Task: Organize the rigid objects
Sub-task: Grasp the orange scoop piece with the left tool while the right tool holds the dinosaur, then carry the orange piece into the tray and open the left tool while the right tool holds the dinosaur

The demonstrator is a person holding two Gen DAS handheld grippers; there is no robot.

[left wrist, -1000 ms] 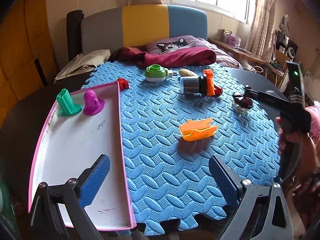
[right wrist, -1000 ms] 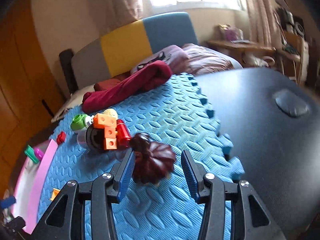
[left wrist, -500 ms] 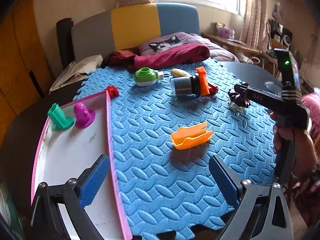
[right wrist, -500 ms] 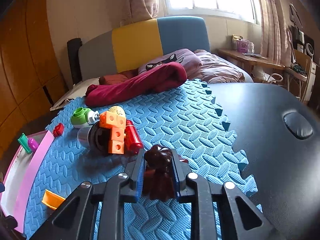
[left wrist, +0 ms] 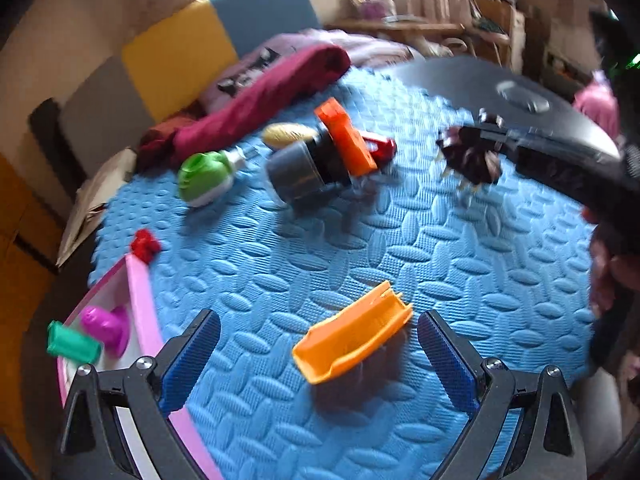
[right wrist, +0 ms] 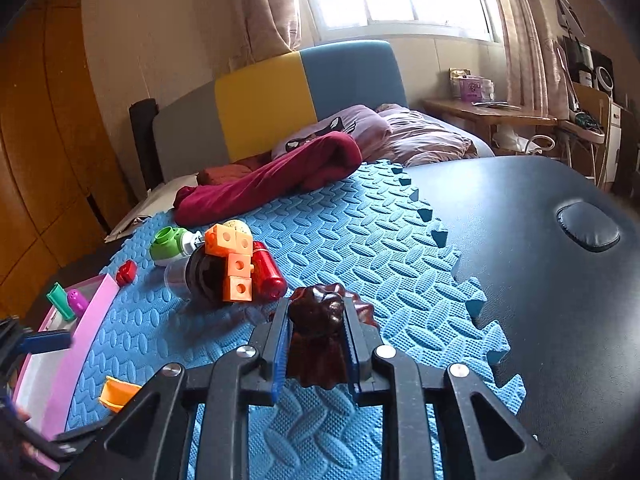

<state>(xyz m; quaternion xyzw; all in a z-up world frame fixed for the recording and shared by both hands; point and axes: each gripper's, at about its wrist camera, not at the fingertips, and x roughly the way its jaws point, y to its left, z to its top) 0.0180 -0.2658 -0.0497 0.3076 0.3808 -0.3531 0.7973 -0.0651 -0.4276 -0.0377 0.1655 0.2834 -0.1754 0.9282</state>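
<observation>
An orange scoop-shaped piece (left wrist: pixel 352 336) lies on the blue foam mat (left wrist: pixel 460 264), right between the blue pads of my open left gripper (left wrist: pixel 320 360), which do not touch it. My right gripper (right wrist: pixel 316 306) is shut on a dark brown fluted mould (right wrist: pixel 316 340). In the left wrist view that mould (left wrist: pixel 468 156) hangs slightly above the mat at the right. A white tray with a pink rim (left wrist: pixel 138 308) at the left holds a magenta piece (left wrist: pixel 106 326) and a green piece (left wrist: pixel 72 346).
At the back of the mat lie a green round toy (left wrist: pixel 206 176), a dark jar (left wrist: pixel 296 172), an orange block piece (left wrist: pixel 346 138), a red cylinder (right wrist: pixel 268 270) and a small red piece (left wrist: pixel 145 244). A dark red cloth (right wrist: pixel 272 184) lies behind them, with black tabletop (right wrist: pixel 540 280) on the right.
The right gripper's jaws closed on the brown mould and now hold it. My left gripper moved closer to the orange piece and rolled, tilting the view.
</observation>
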